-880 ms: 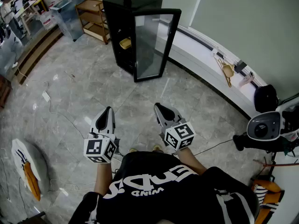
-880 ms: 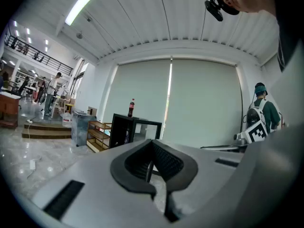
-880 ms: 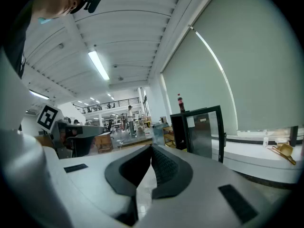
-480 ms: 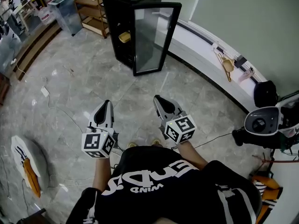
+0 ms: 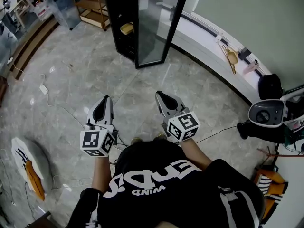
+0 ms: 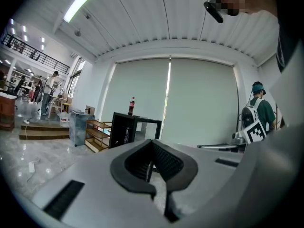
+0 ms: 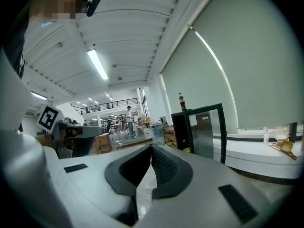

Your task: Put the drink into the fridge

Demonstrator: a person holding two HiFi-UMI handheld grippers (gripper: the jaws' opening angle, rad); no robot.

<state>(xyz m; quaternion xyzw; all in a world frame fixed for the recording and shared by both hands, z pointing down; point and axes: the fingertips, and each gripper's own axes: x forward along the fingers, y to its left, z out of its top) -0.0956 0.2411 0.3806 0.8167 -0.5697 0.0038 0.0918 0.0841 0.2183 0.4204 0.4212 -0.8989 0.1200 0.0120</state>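
Note:
A cola bottle [image 6: 131, 106] with a red cap stands upright on top of the black fridge [image 6: 124, 127]; the right gripper view shows the same bottle [image 7: 182, 101]. In the head view the fridge [image 5: 124, 18] stands at the top centre, several steps ahead, with its glass door [image 5: 156, 30] swung open; the bottle is cut off there. Something yellow [image 5: 127, 28] lies on a shelf inside. My left gripper [image 5: 107, 101] and right gripper [image 5: 160, 96] are held side by side in front of the body, over the floor. Both are shut and empty, jaws pointing toward the fridge.
A wooden shelf [image 5: 90, 4] and a clear bin [image 5: 64, 8] stand left of the fridge. A white curved ledge [image 5: 209, 56] runs along the right wall, with a black bag [image 5: 269, 99] and a white-black machine [image 5: 266, 120] beyond. Cables [image 5: 57, 109] cross the marble floor.
The fridge has slid upward in the head view and looks a little nearer. Both grippers stay shut and keep their places in front of the body.

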